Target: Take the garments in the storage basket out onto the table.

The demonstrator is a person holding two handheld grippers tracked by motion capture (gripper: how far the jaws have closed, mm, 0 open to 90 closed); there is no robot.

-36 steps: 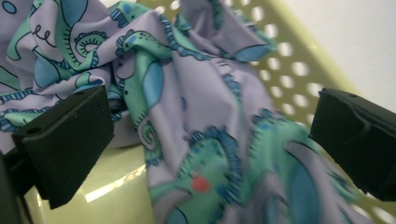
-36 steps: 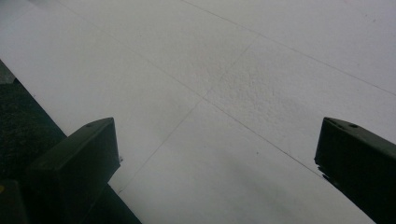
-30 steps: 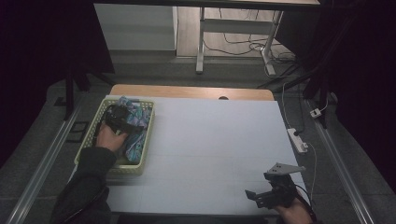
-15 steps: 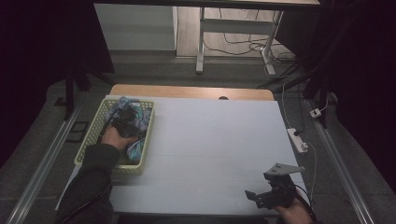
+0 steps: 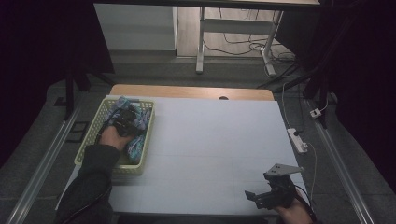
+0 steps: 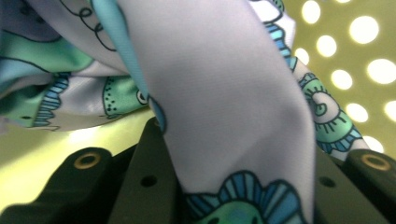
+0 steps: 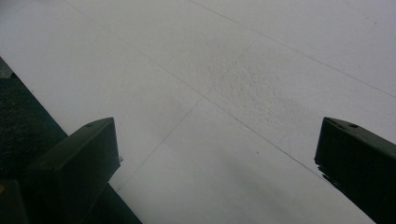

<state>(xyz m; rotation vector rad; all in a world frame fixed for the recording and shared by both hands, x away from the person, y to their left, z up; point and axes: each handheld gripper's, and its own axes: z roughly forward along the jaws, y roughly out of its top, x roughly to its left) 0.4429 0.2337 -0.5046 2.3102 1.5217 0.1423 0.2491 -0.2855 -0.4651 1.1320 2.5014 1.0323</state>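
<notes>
at the near right corner of the white table top [image 5: 215, 154], the right gripper [image 5: 258, 195] hangs just above the surface in the person's right hand [image 5: 293, 213], its jaws spread wide with nothing between them; the right gripper view looks along them onto bare white sheet [image 7: 243, 84] with faint crease lines.

farther off, at the far left, a yellow-green perforated basket [image 5: 88, 150] sits on the table's left edge. the left hand [image 5: 112, 137] reaches into it, and the left gripper [image 5: 127, 120] is buried in a heap of patterned cloth [image 5: 138, 145], white with blue and green swirls. in the left gripper view a fold of that cloth [image 6: 224, 93] drapes down between the jaws, with the basket's holed wall [image 6: 345, 51] behind. the jaws look to be drawn in on the fold, though the fabric hides the tips, so i cannot tell for certain that they are clamped.

my judgement: the cloth is light, thin and limp, smooth enough to slip from a shallow pinch. it will sag and trail when lifted, and could snag on the basket rim. a doubled fold or a hemmed edge, taken deep between the jaws, looks the surest hold; a single loose layer would likely slide out.
</notes>
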